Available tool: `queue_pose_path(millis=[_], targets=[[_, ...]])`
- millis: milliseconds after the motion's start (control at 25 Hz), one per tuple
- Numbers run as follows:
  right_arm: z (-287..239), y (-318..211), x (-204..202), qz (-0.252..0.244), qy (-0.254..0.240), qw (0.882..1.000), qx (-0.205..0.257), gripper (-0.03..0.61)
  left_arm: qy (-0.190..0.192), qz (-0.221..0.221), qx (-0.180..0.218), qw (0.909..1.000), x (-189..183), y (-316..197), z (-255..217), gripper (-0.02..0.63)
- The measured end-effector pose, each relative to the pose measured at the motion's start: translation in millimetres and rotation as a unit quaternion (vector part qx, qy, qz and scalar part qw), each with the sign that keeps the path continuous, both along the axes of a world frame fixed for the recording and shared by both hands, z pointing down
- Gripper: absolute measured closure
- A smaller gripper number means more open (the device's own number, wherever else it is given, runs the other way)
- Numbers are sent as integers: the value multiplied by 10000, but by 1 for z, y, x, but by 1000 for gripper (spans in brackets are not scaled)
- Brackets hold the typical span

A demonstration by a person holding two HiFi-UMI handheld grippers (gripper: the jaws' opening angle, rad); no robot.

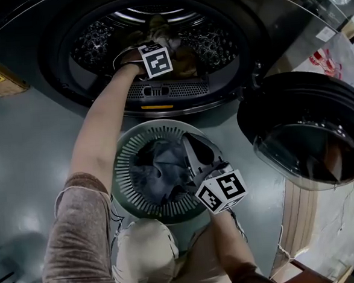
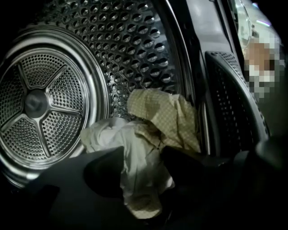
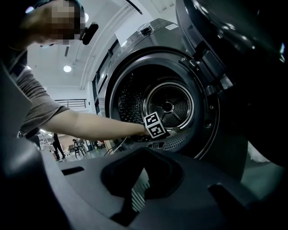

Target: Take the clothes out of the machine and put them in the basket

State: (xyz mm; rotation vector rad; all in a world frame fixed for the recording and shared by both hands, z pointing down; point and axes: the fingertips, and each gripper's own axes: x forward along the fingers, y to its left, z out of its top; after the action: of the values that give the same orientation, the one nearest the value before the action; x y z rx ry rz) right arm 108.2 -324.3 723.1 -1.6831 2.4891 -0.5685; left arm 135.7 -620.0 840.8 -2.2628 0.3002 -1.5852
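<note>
Reaching into the drum (image 2: 135,45) with the left gripper (image 2: 143,156): jaws apart, a bunched white cloth (image 2: 135,148) sitting in the gap. It touches both jaws, but the view's dark, so I can't swear the pads bite yet; I'd call it not clamped.

Right gripper (image 3: 141,179) hangs over the basket (image 1: 126,171), jaws apart, nothing in them, only basket slats showing through the gap.

White cloth looks light, limp and creased. It should gather easily and won't slip much. Best hold is the thick fold right between the jaws, not a loose edge, or it'll trail and snag the door lip.

Its long axis runs from the jaws up and left toward the drum's back plate. The checked yellow cloth (image 2: 166,117) lies behind it, touching and partly overlapping, propped against the drum wall on the right, so it may drag along.

Grey clothes (image 1: 158,169) already in the basket, just below the machine opening. Door (image 1: 309,134) swung open to the right.
</note>
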Motion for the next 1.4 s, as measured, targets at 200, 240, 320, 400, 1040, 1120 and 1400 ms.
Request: queue_pose_path(millis=[200, 240, 320, 400, 1040, 1120, 1400], targets=[[0, 0, 2, 43, 14, 10000, -5, 581, 32, 5, 126, 9999, 0, -1, -3, 441], [0, 0, 3, 55, 18, 10000, -6, 581, 49, 14, 155, 9999, 0, -1, -5, 467], [0, 1, 4, 64, 38, 10000, -1, 581, 77, 35, 232, 9997, 1, 0, -8, 511], [-1, 3, 4, 64, 74, 10000, -8, 581, 96, 57, 321, 9994, 1, 2, -12, 545], [-32, 31, 8, 17, 329, 9994, 128, 581, 1504, -636, 699, 9841, -13, 47, -108, 571], [-37, 37, 9, -10, 380, 9992, 135, 581, 1631, -642, 788, 9814, -13, 60, -124, 571], [-59, 54, 20, -14, 496, 9985, 235, 581, 2234, -852, 812, 9676, -22, 108, -183, 571]])
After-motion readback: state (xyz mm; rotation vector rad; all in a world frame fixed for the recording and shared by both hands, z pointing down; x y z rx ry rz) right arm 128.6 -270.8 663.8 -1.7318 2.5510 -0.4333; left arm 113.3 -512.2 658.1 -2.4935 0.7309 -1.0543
